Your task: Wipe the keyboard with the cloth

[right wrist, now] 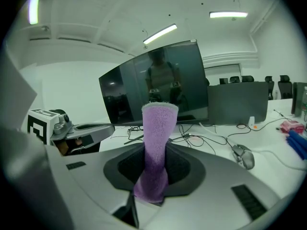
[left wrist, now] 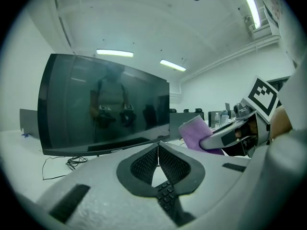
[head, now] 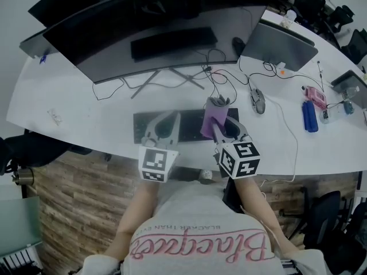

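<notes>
so my right gripper point(right wrist: 152, 178) clamped the cloth point(right wrist: 157, 133) upright over the keyboard point(head: 190, 126), left gripper point(left wrist: 158, 151) closed on nothing; wiping looked not yet begun.

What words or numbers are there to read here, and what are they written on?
"BLACKER THAN EVER", as best it reads: small upside-down print on the person's shirt.
"Blacquer", or close to it: big pink script on the same shirt; last letters unsure.
Logo on the monitor's bottom edge: too small to read.
Keyboard keys: too blurred to read.
Cubes on the left gripper and right gripper: square patterns, no words.
Cloth: no print.
</notes>
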`<state>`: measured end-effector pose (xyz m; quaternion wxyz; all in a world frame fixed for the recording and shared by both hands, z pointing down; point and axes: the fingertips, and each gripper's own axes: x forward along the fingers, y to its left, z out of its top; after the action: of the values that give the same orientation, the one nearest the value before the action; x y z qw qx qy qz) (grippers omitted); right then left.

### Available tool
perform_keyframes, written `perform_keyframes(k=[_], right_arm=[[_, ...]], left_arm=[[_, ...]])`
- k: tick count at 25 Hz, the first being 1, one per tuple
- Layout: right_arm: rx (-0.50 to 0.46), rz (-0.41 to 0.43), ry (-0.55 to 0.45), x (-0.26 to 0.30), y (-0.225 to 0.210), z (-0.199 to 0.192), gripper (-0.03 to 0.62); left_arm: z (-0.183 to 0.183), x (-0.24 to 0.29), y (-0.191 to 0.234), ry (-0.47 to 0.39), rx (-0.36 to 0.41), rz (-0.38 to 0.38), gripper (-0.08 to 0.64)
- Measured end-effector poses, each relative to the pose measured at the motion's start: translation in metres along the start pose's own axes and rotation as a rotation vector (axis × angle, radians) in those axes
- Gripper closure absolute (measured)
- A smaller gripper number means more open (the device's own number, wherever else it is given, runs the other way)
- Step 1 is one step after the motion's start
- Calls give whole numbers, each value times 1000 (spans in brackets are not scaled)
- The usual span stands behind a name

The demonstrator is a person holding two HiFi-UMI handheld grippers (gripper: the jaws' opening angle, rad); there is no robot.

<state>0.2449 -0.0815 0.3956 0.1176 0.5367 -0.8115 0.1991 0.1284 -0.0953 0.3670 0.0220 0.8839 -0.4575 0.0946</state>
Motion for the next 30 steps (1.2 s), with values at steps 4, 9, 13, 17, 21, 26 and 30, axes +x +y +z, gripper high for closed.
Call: perform_keyframes(k=[4,9,13,17,21,26,30], right_arm=[[-13,54,-4,10,24,2,502],[-17,114,-2,22,55,3,502],[33,171,-1,33,79,0,502],[42,214,8,47,101,0,502],[35,242,29,60,122,-5,502],[22,278,47,76,148,-9,502],[24,320,64,88,171,-16,502]], left_arm=[[-5,-14,19,2,-16,36,555],[-11,-32,42,5,-33,76,555],[-17,-46,59,14,-40,101,555],[-24,-59,78,28,-46,127,555],[-34,-71,101,36,-74,158,555],[-42,-83,121,51,-83,176,555],[-48,-90,136,62,-83,181,555]])
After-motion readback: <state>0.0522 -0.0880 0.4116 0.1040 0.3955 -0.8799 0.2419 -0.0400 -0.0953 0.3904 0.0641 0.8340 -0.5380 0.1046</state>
